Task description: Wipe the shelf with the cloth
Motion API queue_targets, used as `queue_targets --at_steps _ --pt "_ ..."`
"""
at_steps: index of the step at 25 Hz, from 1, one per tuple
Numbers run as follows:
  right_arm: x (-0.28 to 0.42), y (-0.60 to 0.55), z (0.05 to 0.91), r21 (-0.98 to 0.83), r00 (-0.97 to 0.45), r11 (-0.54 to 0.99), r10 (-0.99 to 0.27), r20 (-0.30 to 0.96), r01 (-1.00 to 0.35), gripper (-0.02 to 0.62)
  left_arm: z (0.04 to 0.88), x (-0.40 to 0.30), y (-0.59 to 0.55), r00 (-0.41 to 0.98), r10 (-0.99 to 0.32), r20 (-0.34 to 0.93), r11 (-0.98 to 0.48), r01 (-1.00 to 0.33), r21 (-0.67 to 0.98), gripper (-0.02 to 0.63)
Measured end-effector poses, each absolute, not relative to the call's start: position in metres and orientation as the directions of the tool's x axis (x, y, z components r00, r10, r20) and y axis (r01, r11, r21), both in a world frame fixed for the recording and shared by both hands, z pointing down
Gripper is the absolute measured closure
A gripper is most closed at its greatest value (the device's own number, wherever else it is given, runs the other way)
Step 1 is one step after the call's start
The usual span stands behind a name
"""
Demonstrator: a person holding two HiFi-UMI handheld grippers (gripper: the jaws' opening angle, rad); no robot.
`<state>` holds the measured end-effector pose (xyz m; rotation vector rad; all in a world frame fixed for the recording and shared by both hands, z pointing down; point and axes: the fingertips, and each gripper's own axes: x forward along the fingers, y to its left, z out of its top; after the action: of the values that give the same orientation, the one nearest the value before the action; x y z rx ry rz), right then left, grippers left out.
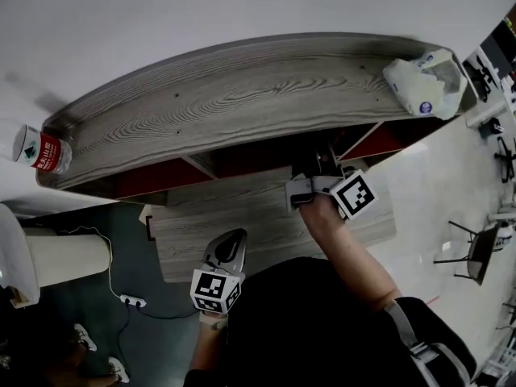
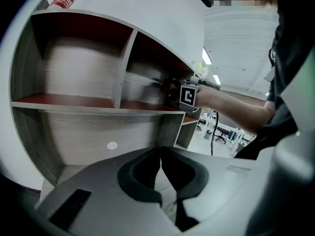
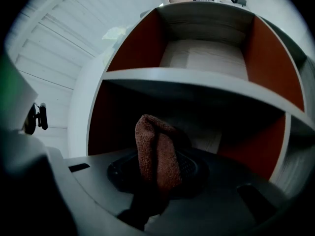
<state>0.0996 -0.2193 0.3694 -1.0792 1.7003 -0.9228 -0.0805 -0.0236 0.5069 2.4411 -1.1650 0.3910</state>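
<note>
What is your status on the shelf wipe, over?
Left gripper shut, empty, clear of shelf. Right gripper shut on cloth, inside a compartment. Bottle and bag on top, out of the way.

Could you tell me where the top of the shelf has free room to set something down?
The shelf top is bare along its middle, between the water bottle at the left end and the plastic bag at the right. Only those ends are taken.

Shelf (image 1: 242, 95): grey wood-grain top board spanning the middle of the frame, red-brown compartments beneath. On top: one bottle (image 1: 40, 150), red label, white cap, at far left end; one crumpled white plastic bag (image 1: 426, 81) at upper right end.
</note>
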Motion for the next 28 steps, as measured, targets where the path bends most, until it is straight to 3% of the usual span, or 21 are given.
queue_targets --at_steps 11,20,28 --pt "-0.027 -0.213 0.351 -0.885 -0.443 0.436 -0.834 -0.328 -0.165 0.514 0.510 -0.130 -0.002 0.509 -0.752 0.419 -0.448 -0.861 0.241 0.598" --pt "-0.089 -0.203 0.328 -0.862 -0.528 0.494 -0.765 -0.369 -0.113 0.514 0.514 -0.163 0.012 0.439 -0.794 0.421 -0.362 -0.897 0.252 0.598" --pt "-0.098 -0.196 0.302 -0.817 -0.521 0.556 -0.748 -0.411 -0.153 0.520 0.518 -0.172 0.011 0.431 -0.793 0.430 -0.347 -0.901 0.262 0.598"
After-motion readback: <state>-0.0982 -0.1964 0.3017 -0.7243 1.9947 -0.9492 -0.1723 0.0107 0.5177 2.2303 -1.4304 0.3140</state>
